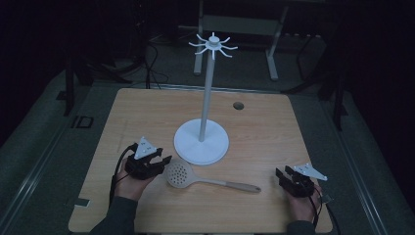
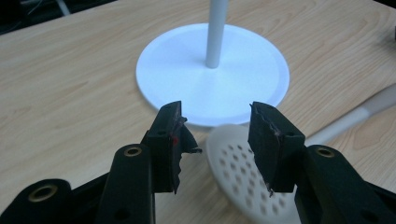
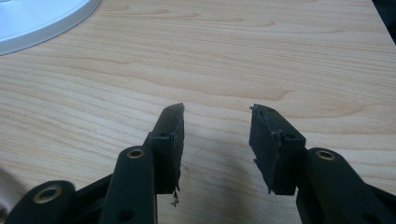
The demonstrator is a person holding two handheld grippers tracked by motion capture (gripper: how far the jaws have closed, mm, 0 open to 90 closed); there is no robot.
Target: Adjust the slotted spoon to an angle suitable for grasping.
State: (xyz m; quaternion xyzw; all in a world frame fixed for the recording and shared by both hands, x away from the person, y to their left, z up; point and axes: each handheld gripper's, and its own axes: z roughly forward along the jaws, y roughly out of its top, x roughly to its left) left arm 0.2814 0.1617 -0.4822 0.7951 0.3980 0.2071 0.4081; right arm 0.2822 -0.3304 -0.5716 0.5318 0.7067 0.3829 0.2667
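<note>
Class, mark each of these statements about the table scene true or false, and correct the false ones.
1. The slotted spoon hangs from the stand's hooks. False: it lies flat on the table.
2. The left gripper has its jaws open above the spoon's perforated head. True.
3. The right gripper is clamped on the spoon's handle. False: it is open over bare wood.
4. The stand is upright on a round white base. True.
5. The spoon's handle points toward the right gripper's side. True.
</note>
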